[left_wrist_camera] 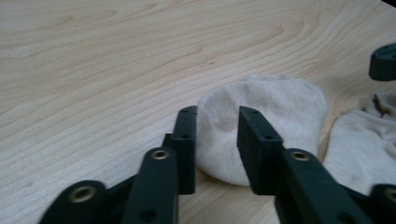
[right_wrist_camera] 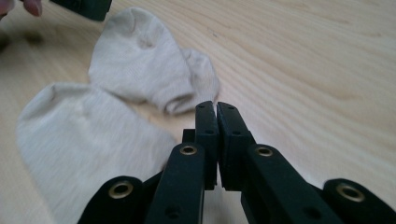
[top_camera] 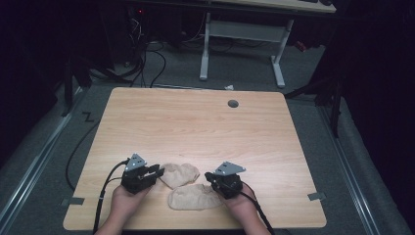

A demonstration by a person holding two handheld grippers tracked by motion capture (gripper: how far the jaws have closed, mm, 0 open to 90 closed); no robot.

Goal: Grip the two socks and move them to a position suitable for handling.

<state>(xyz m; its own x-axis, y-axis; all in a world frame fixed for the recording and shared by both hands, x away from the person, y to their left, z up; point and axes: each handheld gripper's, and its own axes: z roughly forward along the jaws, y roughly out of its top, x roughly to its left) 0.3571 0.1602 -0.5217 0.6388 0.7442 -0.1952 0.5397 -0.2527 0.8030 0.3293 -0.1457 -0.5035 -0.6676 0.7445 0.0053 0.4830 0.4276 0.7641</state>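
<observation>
My left gripper (left_wrist_camera: 217, 140), jaws parted and empty, sits just short of the far sock (left_wrist_camera: 266, 121), lying dead ahead; right gripper (right_wrist_camera: 217, 140) clenched on nothing.

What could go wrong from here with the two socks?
1. The left gripper is open around the edge of the far sock; closing there may pinch only a thin fold, which could slip out.
2. The right gripper is shut with nothing visibly between its jaws, beside the near sock, so it must reopen before grasping.
3. The socks lie very close together, so dragging one may shift the other.
</observation>
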